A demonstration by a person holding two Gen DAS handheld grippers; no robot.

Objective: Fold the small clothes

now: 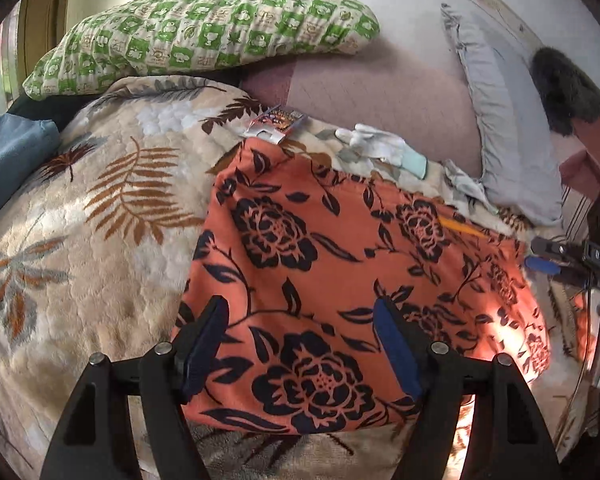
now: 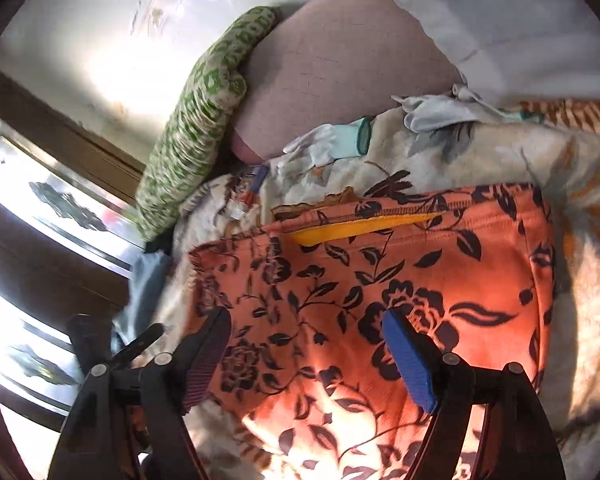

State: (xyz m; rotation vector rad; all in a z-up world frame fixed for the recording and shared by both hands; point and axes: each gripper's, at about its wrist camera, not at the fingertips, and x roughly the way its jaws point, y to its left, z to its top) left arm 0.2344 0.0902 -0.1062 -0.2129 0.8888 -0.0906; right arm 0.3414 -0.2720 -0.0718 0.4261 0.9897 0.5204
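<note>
On bed, atop leaf-print blanket (image 1: 100, 208): orange floral garment (image 1: 320, 264) lying flat, folded. Left gripper (image 1: 300, 344) fingers spread wide over near edge, pinching nothing. Right gripper (image 2: 306, 354) same, spread above cloth. Green pillow (image 1: 204, 32) behind.

An orange floral garment (image 2: 400, 292) is spread on the blanket (image 2: 500, 148); above its near part the right gripper (image 2: 308, 356) is held with jaws apart.
</note>
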